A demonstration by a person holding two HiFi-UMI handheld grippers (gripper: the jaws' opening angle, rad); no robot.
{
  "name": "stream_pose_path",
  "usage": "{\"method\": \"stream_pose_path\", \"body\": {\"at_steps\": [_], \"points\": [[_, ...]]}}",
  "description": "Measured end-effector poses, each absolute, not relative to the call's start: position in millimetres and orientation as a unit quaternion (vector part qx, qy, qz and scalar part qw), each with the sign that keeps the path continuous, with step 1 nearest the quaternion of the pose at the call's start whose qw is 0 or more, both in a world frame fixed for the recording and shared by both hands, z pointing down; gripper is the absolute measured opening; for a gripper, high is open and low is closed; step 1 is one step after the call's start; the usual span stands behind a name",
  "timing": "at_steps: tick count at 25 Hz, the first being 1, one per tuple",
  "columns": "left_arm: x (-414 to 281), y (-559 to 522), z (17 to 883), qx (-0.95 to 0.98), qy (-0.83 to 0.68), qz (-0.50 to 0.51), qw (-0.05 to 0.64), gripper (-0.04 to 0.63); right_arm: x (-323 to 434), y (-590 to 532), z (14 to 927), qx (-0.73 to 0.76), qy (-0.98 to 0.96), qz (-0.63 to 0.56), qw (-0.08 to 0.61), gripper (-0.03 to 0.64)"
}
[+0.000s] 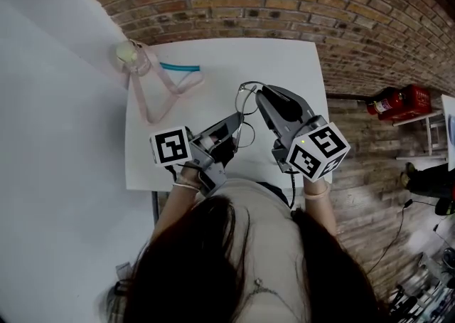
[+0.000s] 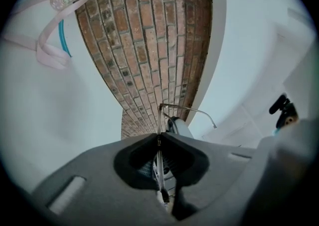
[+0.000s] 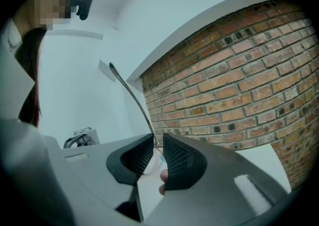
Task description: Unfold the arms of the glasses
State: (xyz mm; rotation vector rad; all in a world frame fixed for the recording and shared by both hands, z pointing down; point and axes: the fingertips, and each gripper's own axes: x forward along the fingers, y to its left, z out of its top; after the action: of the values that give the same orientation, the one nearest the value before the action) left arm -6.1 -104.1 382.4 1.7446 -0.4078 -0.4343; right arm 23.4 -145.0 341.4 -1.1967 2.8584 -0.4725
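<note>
Thin wire-rimmed glasses (image 1: 247,109) hang above the white table (image 1: 284,65), held between both grippers. My left gripper (image 1: 237,119) is shut on the frame; in the left gripper view (image 2: 159,138) the thin rim runs between the closed jaws, and one arm (image 2: 192,111) sticks out to the right. My right gripper (image 1: 260,94) comes in from the right, close to the left one. In the right gripper view (image 3: 158,146) its jaws pinch the glasses near a hinge, and a thin arm (image 3: 130,94) rises up and to the left. A lens shows faintly behind the jaws.
A pink strap (image 1: 165,94) with a clear round bottle (image 1: 132,57) lies at the table's far left, beside a teal piece (image 1: 179,67). A white wall runs along the left. The floor is brick, with a red extinguisher (image 1: 398,99) at the right.
</note>
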Motion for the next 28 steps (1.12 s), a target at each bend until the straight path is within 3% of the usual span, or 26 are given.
{"method": "stream_pose_path", "body": {"at_steps": [13, 28], "points": [[-0.4, -100.1, 381.6, 0.761, -0.159, -0.178, 0.603, 0.025, 27.1, -150.8, 348.4, -0.358, 0.910, -0.208, 0.022, 0.061], [1.8, -94.0, 380.4, 0.771, -0.138, -0.171, 0.598, 0.025, 27.7, -144.2, 345.0, -0.267, 0.907, -0.312, 0.096, 0.064]]}}
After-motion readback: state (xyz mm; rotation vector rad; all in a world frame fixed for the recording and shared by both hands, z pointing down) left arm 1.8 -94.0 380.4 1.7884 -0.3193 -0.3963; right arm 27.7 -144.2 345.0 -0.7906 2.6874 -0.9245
